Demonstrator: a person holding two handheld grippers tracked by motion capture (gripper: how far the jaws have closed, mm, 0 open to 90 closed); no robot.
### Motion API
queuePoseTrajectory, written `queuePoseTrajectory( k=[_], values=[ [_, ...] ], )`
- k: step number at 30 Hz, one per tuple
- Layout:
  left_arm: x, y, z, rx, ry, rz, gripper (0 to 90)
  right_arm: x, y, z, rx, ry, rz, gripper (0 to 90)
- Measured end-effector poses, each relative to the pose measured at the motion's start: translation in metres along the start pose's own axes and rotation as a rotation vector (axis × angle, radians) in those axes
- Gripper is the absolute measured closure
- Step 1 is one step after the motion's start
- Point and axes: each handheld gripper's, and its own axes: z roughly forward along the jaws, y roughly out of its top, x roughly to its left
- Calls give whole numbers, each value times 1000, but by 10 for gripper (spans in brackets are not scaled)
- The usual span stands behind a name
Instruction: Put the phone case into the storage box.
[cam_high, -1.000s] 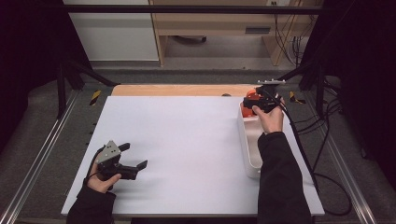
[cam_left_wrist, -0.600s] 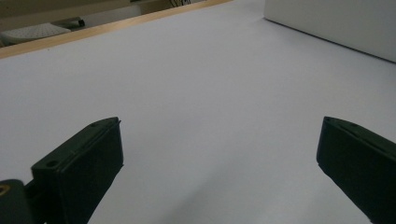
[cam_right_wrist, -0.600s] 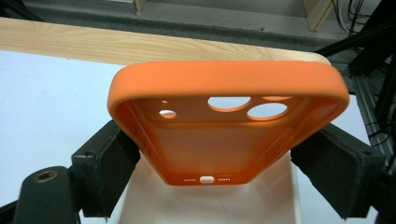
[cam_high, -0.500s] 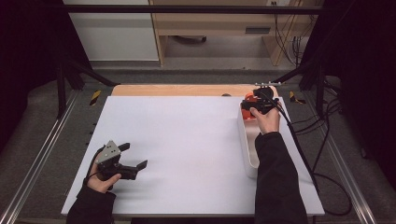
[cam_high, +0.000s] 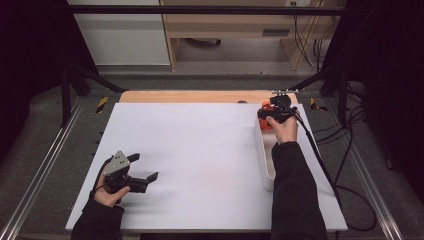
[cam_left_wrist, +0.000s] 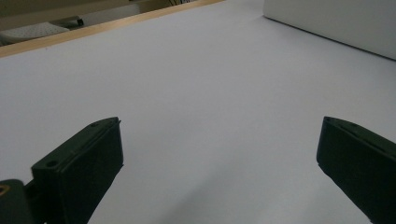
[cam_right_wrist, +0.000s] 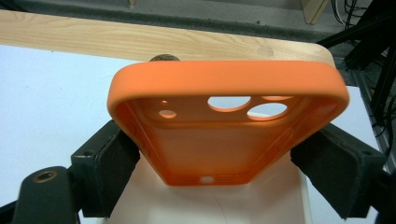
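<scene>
An orange phone case (cam_right_wrist: 224, 135) with camera cut-outs is held across its width, its open side facing the camera. My right gripper (cam_right_wrist: 219, 156) is shut on it, one pad pressed on each long side. In the high view the right gripper (cam_high: 272, 114) holds the orange phone case (cam_high: 266, 106) over the far end of a long white tray (cam_high: 262, 150) at the table's right. My left gripper (cam_high: 144, 166) rests low at the front left of the white table top (cam_high: 200, 150). Its jaws stand wide open with nothing between them, as the left gripper view (cam_left_wrist: 219, 135) shows.
A bare wooden strip (cam_high: 200, 96) runs along the table's far edge, with a small dark round spot (cam_right_wrist: 164, 58) on it. The tray's white wall (cam_left_wrist: 336, 18) lies far ahead of the left gripper. Cables (cam_high: 325, 170) trail off the right side.
My right gripper has shifted slightly to the left with the orange case in it. The left gripper has stayed where it was.
</scene>
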Motion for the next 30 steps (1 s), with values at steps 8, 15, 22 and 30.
queuePoseTrajectory(
  k=[8,15,22,30],
  values=[
    [0,0,1,2,-3,2,0,-1,0,1,0,1,8,155],
    [-1,0,1,4,-4,5,0,-2,0,1,0,3,9,151],
    [-1,0,1,5,-4,5,0,-2,0,1,15,26,7,75],
    [-1,0,1,6,-7,8,0,-2,1,-1,-2,35,-2,20]
  ],
)
